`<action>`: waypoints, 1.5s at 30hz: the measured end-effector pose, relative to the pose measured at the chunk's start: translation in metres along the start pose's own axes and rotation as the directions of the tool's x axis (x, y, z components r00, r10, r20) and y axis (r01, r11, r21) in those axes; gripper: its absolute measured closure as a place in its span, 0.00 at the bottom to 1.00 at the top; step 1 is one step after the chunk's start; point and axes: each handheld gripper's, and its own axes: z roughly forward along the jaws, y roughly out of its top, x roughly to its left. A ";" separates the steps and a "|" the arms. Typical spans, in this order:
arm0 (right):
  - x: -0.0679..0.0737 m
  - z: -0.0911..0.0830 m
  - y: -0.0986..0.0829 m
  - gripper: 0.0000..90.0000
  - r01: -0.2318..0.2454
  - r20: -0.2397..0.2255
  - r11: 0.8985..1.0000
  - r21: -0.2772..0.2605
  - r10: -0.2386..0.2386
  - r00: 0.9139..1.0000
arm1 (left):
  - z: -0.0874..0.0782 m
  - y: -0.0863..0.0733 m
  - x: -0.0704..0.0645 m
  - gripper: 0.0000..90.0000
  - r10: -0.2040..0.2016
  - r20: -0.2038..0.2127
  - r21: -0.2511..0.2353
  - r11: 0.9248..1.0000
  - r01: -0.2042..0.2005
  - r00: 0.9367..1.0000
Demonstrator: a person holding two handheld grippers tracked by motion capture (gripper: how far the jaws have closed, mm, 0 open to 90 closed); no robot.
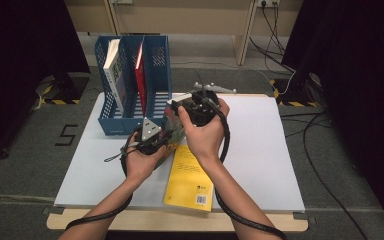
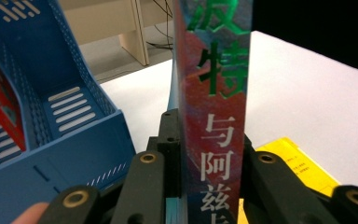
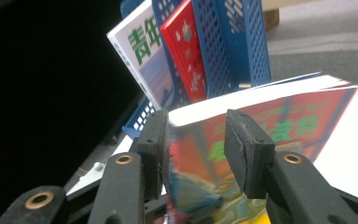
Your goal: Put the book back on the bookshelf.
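A colourful book (image 1: 174,126) with green lettering stands upright on the white table, just right of the blue file rack (image 1: 111,125). My left gripper (image 1: 164,136) is shut on its spine (image 2: 214,93) low down; the jaws press both sides in the left gripper view (image 2: 209,135). From the right, my right gripper (image 1: 179,107) straddles the book's upper part, one jaw on each cover (image 3: 196,126), and looks shut on the book (image 3: 298,121). The rack's right compartment (image 2: 70,107) holds nothing.
A white and green book (image 1: 112,70) leans in the rack's left compartment, and a red book (image 1: 141,75) in the middle one. A yellow book (image 1: 190,175) lies flat near the table's front edge. Bare white tabletop (image 1: 260,150) spreads to the right.
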 end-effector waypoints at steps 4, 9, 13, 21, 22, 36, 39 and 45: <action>-0.021 -0.005 -0.006 0.68 -0.023 0.027 1.000 -0.002 0.023 0.999 | -0.008 -0.006 0.007 0.82 0.010 -0.005 -0.017 1.000 -0.010 1.000; -0.046 -0.005 -0.018 0.68 -0.034 0.064 0.999 -0.010 0.035 0.997 | -0.017 -0.014 0.013 0.82 0.007 -0.010 -0.040 0.999 -0.007 1.000; -0.065 -0.003 -0.028 0.68 -0.053 0.099 0.998 0.013 0.052 0.994 | -0.021 -0.018 0.019 0.82 -0.007 -0.012 -0.048 0.999 0.007 1.000; -0.092 0.002 -0.048 0.67 -0.079 0.153 0.995 0.062 0.068 0.986 | -0.032 -0.029 0.026 0.82 -0.008 -0.012 -0.053 0.999 0.008 1.000; -0.095 0.002 -0.051 0.67 -0.084 0.159 0.994 0.065 0.072 0.985 | -0.033 -0.031 0.027 0.82 -0.004 -0.014 -0.057 0.998 0.003 1.000; -0.126 0.000 -0.088 0.66 -0.134 0.211 0.985 0.109 0.109 0.971 | -0.055 -0.060 0.047 0.82 -0.024 -0.053 -0.054 0.998 0.021 0.998; -0.132 0.000 -0.097 0.66 -0.140 0.225 0.984 0.115 0.111 0.968 | -0.055 -0.061 0.048 0.81 -0.023 -0.059 -0.061 0.998 0.019 0.998; -0.144 0.001 -0.113 0.66 -0.167 0.241 0.978 0.128 0.133 0.961 | -0.055 -0.063 0.047 0.81 -0.012 -0.061 -0.070 0.998 0.007 0.998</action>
